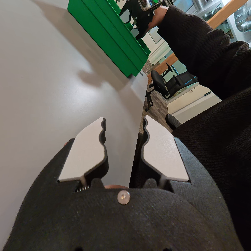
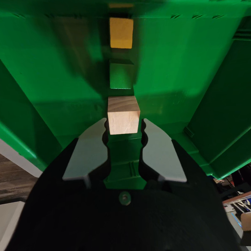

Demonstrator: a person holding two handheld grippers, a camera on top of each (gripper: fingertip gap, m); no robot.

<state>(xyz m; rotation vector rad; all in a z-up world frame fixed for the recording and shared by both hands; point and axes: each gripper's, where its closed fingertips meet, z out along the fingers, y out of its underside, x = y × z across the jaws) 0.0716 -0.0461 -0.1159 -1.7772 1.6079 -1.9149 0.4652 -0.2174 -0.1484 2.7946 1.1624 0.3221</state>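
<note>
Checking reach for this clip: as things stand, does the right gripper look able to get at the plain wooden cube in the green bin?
Probably yes. The right gripper is open inside the green bin, its fingers flanking the plain wooden cube, with nothing between them.

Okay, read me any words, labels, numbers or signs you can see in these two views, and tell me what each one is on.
None can be read.
Green bin, wooden block, yellow block and green block: no writing shows.
Both tongs, left and right: unmarked.
Clutter beyond the table edge: too small and blurred to tell.
</note>
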